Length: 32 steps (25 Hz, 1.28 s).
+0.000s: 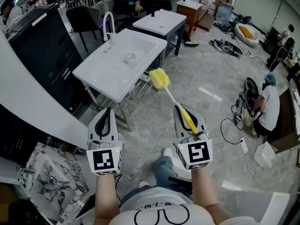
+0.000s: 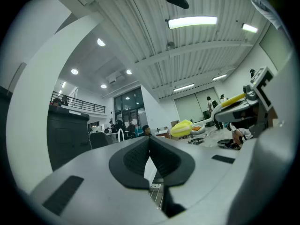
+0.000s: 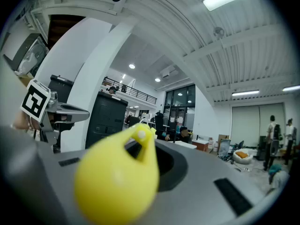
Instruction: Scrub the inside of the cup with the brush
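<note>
A grey tiled floor [image 1: 206,78] fills most of the head view. On it stands a white sink bench on metal legs [image 1: 101,76], with a curved white tap [image 1: 108,25] at its far left corner. A tall black cabinet [image 1: 42,50] stands to the bench's left, and a second white sink bench [image 1: 157,22] lies beyond its far end.

Short of the bench's near edge, the person holds both tools out level. The left gripper [image 1: 107,112] has its black jaws pressed together with nothing between them. The right gripper [image 1: 186,114] is clenched on the yellow handle of a long brush with a white stem and a yellow sponge head [image 1: 171,97]. The handle's rounded end sticks back toward that gripper's camera. The sponge head points ahead and, in the head view, shows just off the bench's right edge.

The small clear glass cup [image 1: 130,58] stands upright in the bench's sunken basin, about midway between the side edges. It is well apart from the brush and from both grippers.
</note>
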{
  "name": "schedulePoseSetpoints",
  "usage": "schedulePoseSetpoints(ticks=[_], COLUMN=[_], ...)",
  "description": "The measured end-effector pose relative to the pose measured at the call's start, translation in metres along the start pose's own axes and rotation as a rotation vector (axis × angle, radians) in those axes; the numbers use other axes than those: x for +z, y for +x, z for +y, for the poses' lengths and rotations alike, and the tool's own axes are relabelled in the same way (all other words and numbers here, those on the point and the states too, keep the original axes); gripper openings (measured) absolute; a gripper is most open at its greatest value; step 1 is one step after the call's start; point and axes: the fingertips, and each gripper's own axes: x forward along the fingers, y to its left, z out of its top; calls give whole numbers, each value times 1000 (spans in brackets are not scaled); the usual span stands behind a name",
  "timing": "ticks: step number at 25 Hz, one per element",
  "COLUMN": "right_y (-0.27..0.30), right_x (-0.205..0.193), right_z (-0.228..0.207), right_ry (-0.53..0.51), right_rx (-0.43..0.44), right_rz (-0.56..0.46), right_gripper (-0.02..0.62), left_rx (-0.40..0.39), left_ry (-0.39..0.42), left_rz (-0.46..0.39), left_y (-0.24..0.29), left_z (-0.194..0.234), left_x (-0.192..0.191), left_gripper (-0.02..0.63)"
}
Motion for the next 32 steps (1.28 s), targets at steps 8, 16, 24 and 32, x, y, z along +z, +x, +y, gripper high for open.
schedulePoseSetpoints(ticks=[8, 16, 24, 32], right_y=[71, 146, 195, 251], right_x=[-15, -24, -33, -48], right_z=[-74, -150, -184, -193], right_ry=[-15, 7, 17, 20], right_rx=[9, 107, 195, 224], right_rz=[1, -6, -27, -21], right_gripper=[37, 38, 38, 38], left_rx=[21, 105, 160, 148], left_ry=[-1, -1, -11, -53], left_rz=[22, 34, 52, 46], left_y=[98, 190, 240, 303], left_z=[-19, -39, -51, -32], left_x=[-8, -4, -11, -27], left_gripper=[15, 15, 15, 15])
